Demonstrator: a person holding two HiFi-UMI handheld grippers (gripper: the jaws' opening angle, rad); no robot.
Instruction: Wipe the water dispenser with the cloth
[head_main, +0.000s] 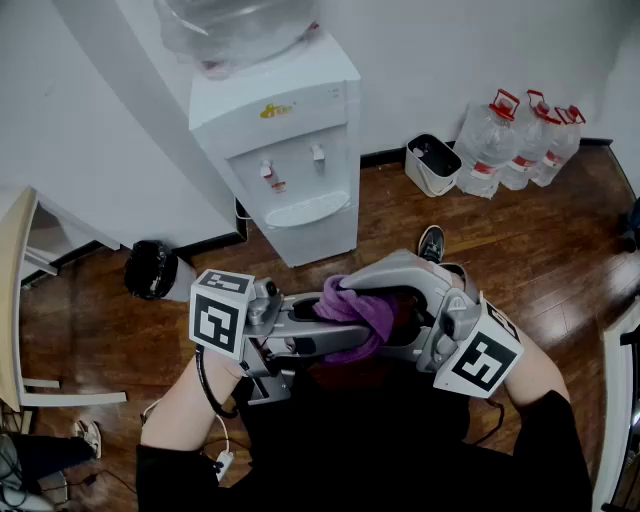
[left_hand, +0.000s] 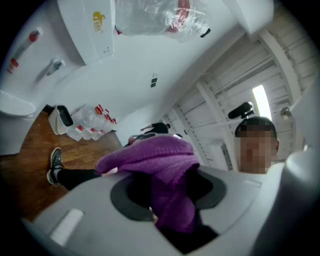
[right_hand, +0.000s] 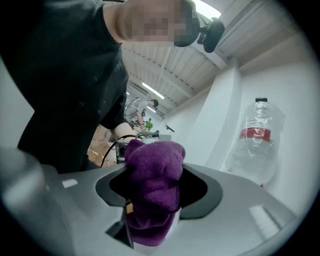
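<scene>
Purple cloth (head_main: 352, 310) sits bunched between two hand-held tools facing each other above the wooden floor (head_main: 560, 230), in front of the white water dispenser (head_main: 290, 140) and apart from it. The left tool (left_hand: 172, 220) clamps one end; the right tool (right_hand: 150, 227) stands wide around the other end.

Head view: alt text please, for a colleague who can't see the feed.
A purple cloth sits bunched between the jaws of the left gripper and right gripper in the foreground. Beyond them on the wooden floor stands the white water dispenser, with water bottles to its right.
</scene>
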